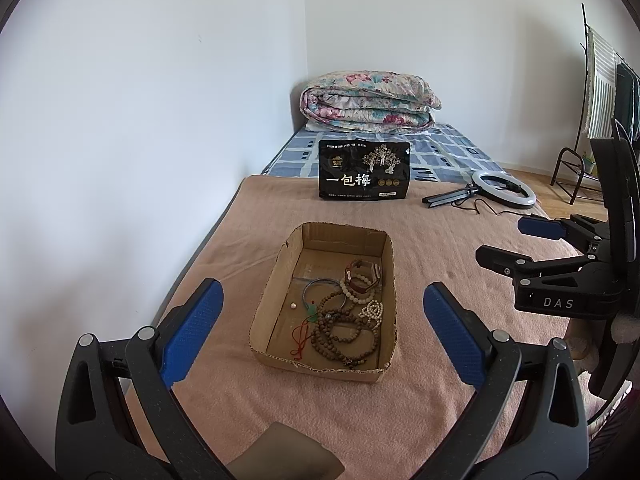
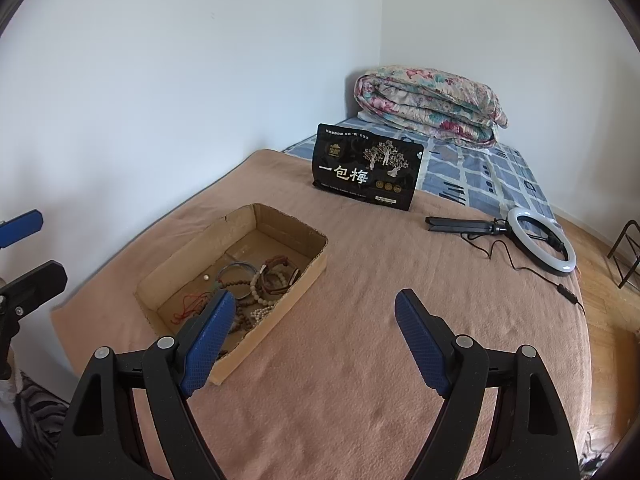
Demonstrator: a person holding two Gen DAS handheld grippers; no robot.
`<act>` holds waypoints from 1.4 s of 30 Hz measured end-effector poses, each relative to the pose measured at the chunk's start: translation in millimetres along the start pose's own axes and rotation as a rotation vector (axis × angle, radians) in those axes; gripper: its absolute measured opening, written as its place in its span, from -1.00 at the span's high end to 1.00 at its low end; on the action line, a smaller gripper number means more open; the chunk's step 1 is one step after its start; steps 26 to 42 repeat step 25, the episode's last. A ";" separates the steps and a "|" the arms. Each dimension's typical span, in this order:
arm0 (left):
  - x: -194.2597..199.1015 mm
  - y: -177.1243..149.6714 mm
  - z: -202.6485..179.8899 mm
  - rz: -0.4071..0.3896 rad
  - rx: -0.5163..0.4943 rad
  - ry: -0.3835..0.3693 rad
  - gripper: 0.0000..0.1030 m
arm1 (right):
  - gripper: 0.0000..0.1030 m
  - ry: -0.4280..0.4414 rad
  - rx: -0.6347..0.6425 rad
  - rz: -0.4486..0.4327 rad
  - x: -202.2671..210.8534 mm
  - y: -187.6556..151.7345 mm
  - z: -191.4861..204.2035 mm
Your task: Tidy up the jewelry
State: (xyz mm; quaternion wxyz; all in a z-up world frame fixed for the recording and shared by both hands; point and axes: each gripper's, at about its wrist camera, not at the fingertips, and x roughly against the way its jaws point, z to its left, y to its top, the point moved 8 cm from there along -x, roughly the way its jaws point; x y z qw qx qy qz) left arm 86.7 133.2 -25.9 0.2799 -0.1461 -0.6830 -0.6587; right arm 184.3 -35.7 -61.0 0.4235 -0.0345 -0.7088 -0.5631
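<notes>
A shallow cardboard box (image 1: 280, 280) sits on the pink blanket and holds a tangle of jewelry: brown bead strands (image 1: 340, 332), a cream bead bracelet (image 1: 356, 292), a white bead strand (image 1: 372, 312), a metal bangle (image 1: 316, 286), a leather strap (image 1: 364, 274), a green pendant on red cord (image 1: 311, 312) and one loose bead (image 1: 292, 305). My left gripper (image 1: 322, 304) is open and empty, just in front of the box. My right gripper (image 2: 316, 304) is open and empty, right of the box (image 2: 280, 308); it shows in the left wrist view (image 1: 512, 244).
A black snack bag (image 1: 365, 170) stands behind the box. A ring light on a stand (image 1: 502, 190) with its cable lies at the back right. A folded floral quilt (image 1: 368, 102) lies on the bed by the wall. A rack (image 1: 600, 80) stands at the right.
</notes>
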 end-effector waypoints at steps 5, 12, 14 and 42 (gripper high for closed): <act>-0.1 -0.2 -0.3 -0.001 -0.001 0.000 -0.98 | -0.59 0.000 -0.005 0.002 0.2 -0.7 -1.1; -0.4 -0.5 -0.2 -0.001 0.001 0.001 -0.98 | -0.59 0.001 -0.005 0.002 0.5 -0.8 -1.6; -0.7 -0.6 -0.3 -0.001 -0.001 0.001 -0.98 | -0.59 0.000 -0.005 0.002 0.8 -1.3 -1.8; 8.4 9.7 3.6 -0.045 -0.009 0.009 -0.98 | -0.59 0.000 -0.005 0.002 0.2 -0.8 -1.0</act>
